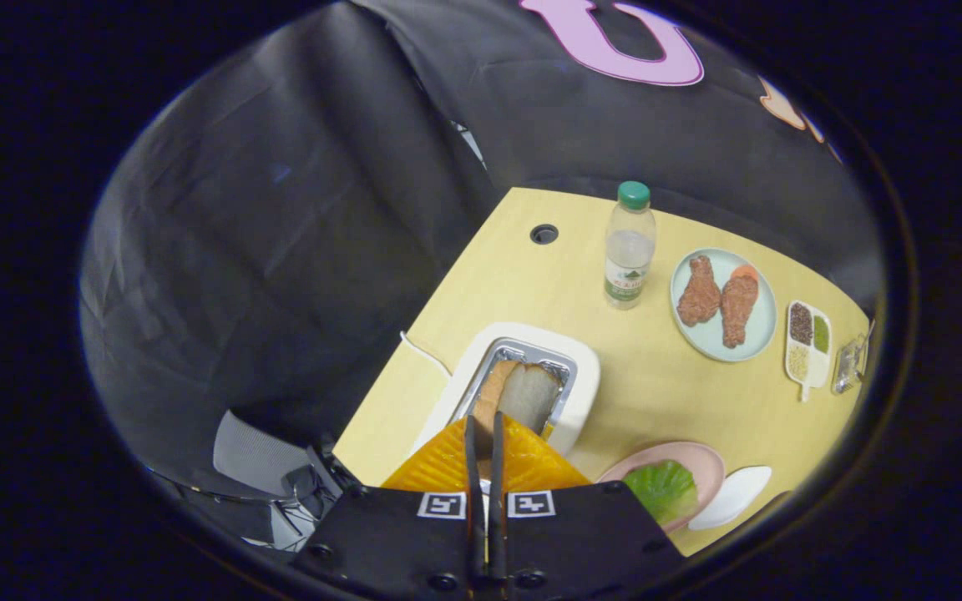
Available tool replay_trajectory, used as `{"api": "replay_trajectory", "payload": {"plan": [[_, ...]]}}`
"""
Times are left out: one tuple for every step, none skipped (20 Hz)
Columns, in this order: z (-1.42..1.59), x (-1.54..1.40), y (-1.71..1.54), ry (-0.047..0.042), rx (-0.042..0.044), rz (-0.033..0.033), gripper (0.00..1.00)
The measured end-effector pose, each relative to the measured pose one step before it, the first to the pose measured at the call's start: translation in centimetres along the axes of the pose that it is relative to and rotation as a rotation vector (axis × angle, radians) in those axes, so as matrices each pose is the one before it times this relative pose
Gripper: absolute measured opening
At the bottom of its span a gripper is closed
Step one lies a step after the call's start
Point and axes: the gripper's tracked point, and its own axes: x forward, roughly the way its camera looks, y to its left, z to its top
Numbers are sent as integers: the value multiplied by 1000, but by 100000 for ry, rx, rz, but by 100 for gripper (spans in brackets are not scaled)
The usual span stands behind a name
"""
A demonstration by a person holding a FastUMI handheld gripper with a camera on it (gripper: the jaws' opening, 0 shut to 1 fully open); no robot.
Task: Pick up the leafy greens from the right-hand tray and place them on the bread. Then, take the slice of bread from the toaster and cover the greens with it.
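The claw (486, 430) is held nearly closed above the toaster (581, 376), lined up on the bread (527, 392), nothing gripped yet. Greens (660, 488) are already laid on the pink plate (698, 457), so covering is probably what's left.

Your fingers (485, 442) sit low in the middle of the frame, nearly closed, with only a thin gap between them. Their tips reach the near end of the toaster (581, 392), and the bread (523, 392) stands in its slot just ahead of them. Lower right of the fingers you have a plate (702, 459) with the greens (660, 491) on it, and a small dish (736, 497) touching its right side. Above the toaster, toward the table's (656, 384) far edge, stands a bottle (630, 246). Right of the bottle lies a plate with drumsticks (719, 302), then a divided tray (808, 344) further right.
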Motion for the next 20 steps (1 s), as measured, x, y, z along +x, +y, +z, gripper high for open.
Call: {"api": "replay_trajectory", "payload": {"plan": [[108,-466,233,-490,747,1310,4],[132,-464,243,-609,778,1331,4],[61,-500,103,-634,732,1159,4],[172,-602,210,-850,684,880,4],[138,-654,-3,-722,489,654,4],[227,-636,21,-1119,480,566,4],[151,-502,-24,-858,487,878,4],[144,-781,19,-1127,520,943,4],[204,-740,-29,-1410,693,1032,4],[130,-652,-224,-1217,1151,884,4],[214,-803,-93,-1214,1263,574,4],[122,-925,-290,-1164,903,129,4],[290,-893,-340,-1575,809,29,4],[203,-766,-407,-1652,997,-7,4],[284,-797,-471,-1445,1271,98,4],[190,-815,-347,-1456,1182,156,4],[276,-835,-488,-1524,1108,-174,4],[31,-778,-527,-1235,1138,-164,4],[29,-794,-692,-1218,1654,-43,4],[77,-778,-743,-1185,1664,-31,4]]}}
